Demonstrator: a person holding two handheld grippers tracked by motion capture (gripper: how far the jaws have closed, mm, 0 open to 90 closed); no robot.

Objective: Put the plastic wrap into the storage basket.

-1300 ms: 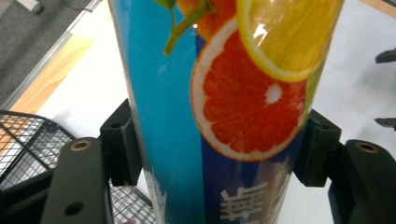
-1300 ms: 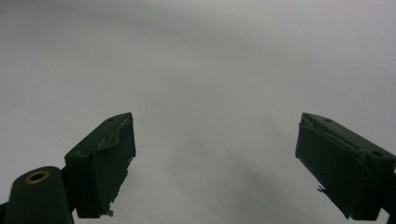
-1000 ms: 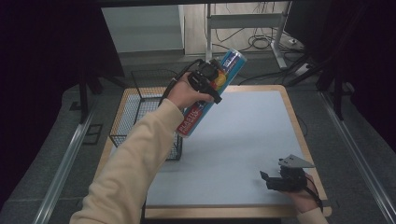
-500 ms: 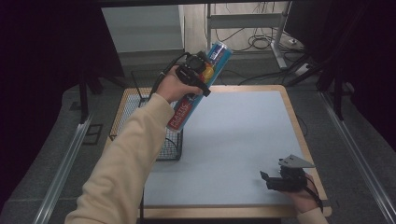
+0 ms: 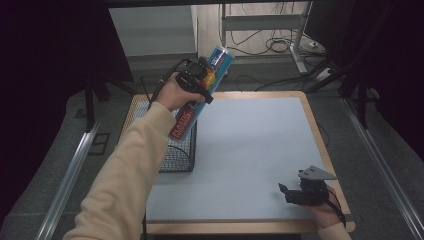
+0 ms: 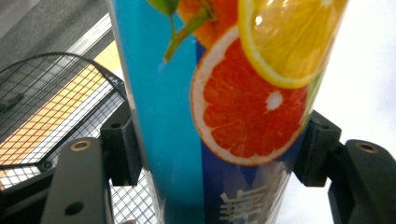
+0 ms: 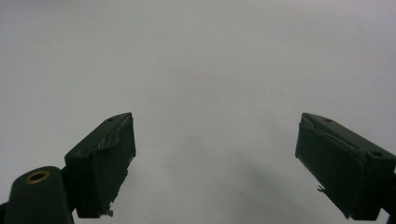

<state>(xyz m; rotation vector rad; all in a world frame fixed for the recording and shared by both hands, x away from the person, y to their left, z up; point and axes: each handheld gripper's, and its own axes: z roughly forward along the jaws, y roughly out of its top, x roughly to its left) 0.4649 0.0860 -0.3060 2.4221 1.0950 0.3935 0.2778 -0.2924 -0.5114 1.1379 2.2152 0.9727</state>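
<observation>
Left tool (image 5: 200, 80): clamped on a long box (image 5: 197, 97), held tilted in the air above the wire basket (image 5: 177, 150) at the worktop's (image 5: 250, 150) far left.
Box label: blue, with orange and lemon slices (image 6: 252, 93); red end reads "PLASTIC"; the white characters lower down are cut off, unreadable.
Right tool (image 5: 295, 194): jaws wide apart, empty, low over the worktop's near right corner.
</observation>
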